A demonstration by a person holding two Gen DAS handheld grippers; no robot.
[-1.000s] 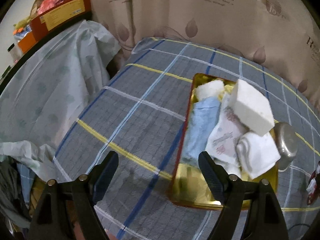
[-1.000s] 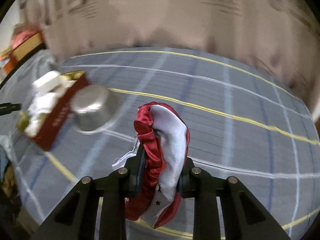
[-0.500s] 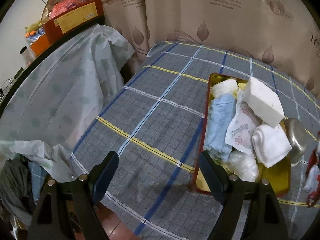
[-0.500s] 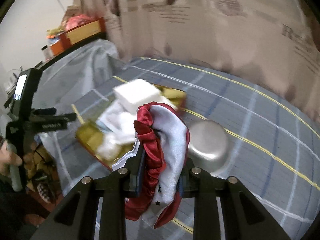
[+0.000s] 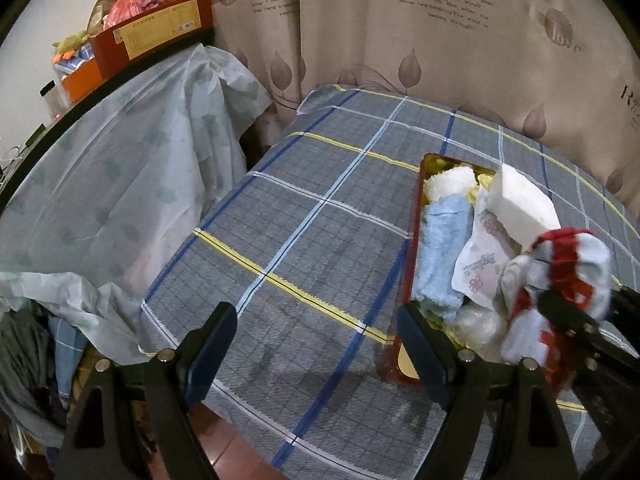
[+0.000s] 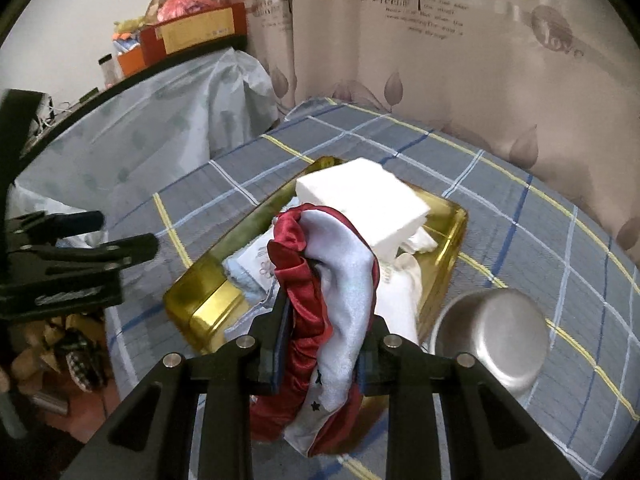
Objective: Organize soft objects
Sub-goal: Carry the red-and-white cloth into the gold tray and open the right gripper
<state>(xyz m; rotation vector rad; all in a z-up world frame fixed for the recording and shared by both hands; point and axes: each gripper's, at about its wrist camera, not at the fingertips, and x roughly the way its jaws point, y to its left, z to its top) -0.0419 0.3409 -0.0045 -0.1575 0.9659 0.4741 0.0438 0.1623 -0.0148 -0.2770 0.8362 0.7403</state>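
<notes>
Cloth [image 6: 336, 292] clamped in right gripper [image 6: 320, 356] may snag crowded tin [image 6: 208, 308]; left gripper [image 5: 316, 332] gapes empty.

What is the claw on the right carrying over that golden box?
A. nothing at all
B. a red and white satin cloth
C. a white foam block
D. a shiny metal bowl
B: the right claw is clamped on the red and white satin cloth above the golden box, while the metal bowl sits on the tablecloth and the white foam block lies in the box.
</notes>
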